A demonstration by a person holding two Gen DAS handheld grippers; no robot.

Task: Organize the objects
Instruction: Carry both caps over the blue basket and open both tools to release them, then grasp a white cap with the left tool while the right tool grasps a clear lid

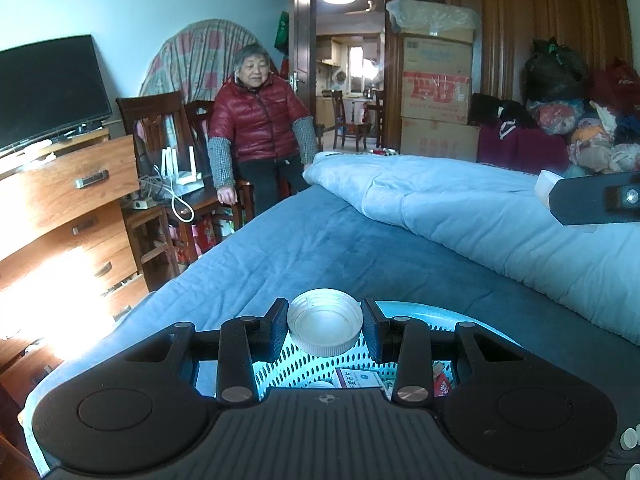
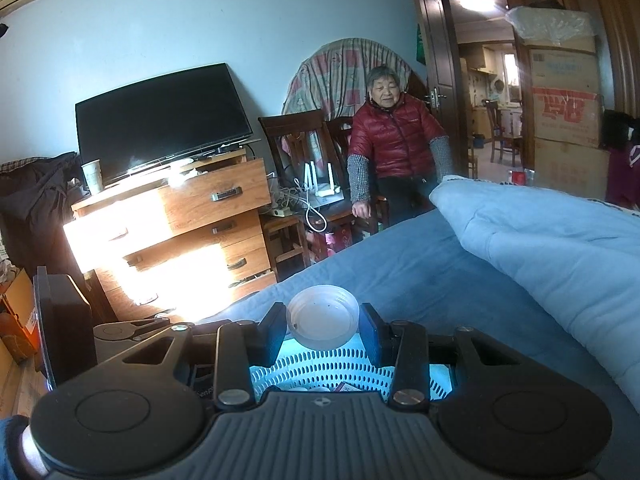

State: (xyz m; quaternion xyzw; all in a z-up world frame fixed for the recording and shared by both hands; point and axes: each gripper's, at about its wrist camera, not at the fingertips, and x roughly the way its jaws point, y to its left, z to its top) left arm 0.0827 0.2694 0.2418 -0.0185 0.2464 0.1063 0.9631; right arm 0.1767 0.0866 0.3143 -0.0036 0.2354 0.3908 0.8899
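While both hover over the basket (image 1: 404,312): two caps held.
L hand-held gripper (image 1: 325,326) clamps white cap (image 1: 325,324); R hand-held gripper (image 2: 322,322) clamps another cap (image 2: 322,318), above the bed (image 1: 320,248).

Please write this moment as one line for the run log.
left gripper: shut on white lid | right gripper: shut on white cap | both above perforated basket on bed | nothing released yet
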